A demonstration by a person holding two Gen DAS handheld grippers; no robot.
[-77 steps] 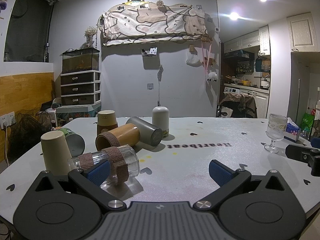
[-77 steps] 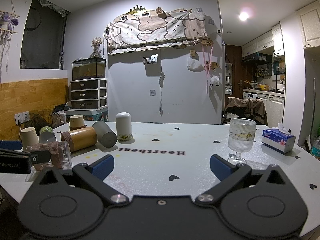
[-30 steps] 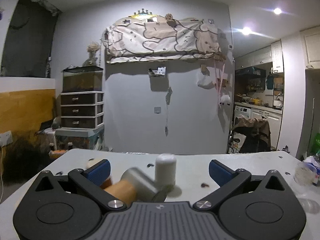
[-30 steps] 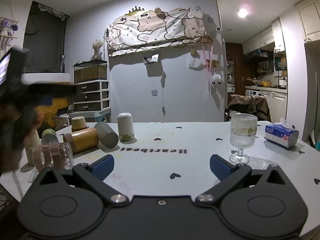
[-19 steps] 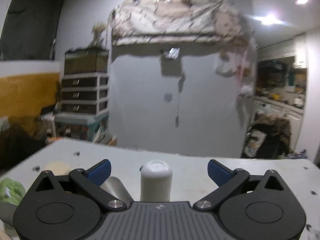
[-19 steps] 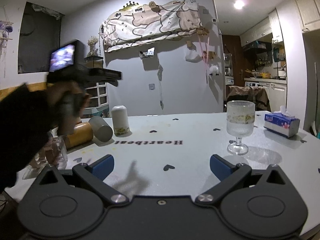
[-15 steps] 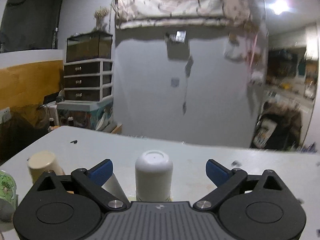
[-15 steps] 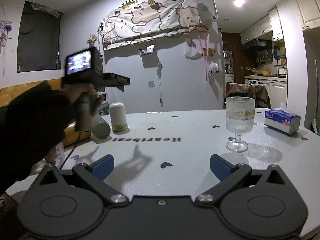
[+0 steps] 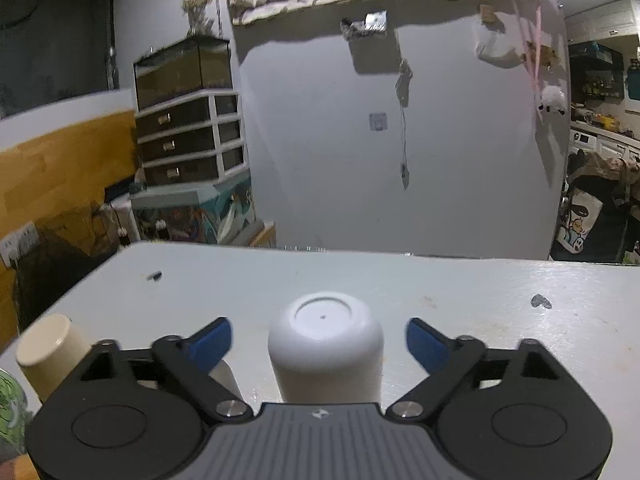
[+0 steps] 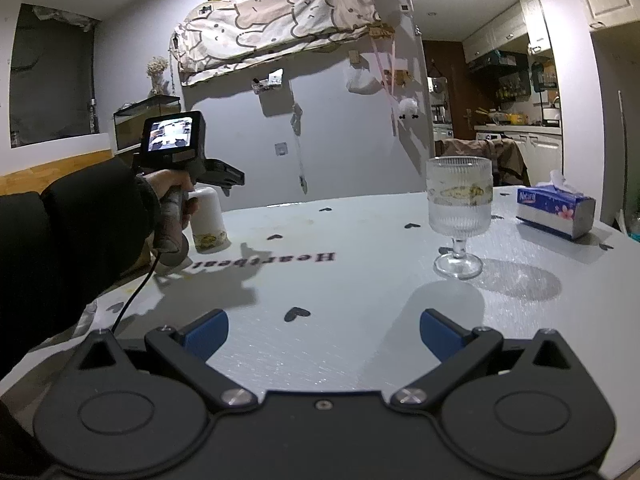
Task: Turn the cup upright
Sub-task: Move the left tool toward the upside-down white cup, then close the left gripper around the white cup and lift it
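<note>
A white cup (image 9: 325,354) stands upside down on the white table (image 9: 480,312), its flat bottom facing up. My left gripper (image 9: 320,340) is open around it, a blue-padded finger on each side, not touching. In the right wrist view the same cup (image 10: 207,218) stands at the far left of the table, with the left gripper (image 10: 224,178) held over its top. My right gripper (image 10: 322,330) is open and empty, low over the near part of the table.
A cream cup (image 9: 48,354) stands upside down at the left, beside a green-patterned cup (image 9: 10,400). A ribbed stemmed glass (image 10: 458,216) stands upright at the right, a tissue box (image 10: 554,210) beyond it. The left hand and sleeve (image 10: 72,240) hide other cups.
My left gripper has risen from the cups at the table's left, swung over and come down around the white upside-down cup. My right gripper has barely moved.
</note>
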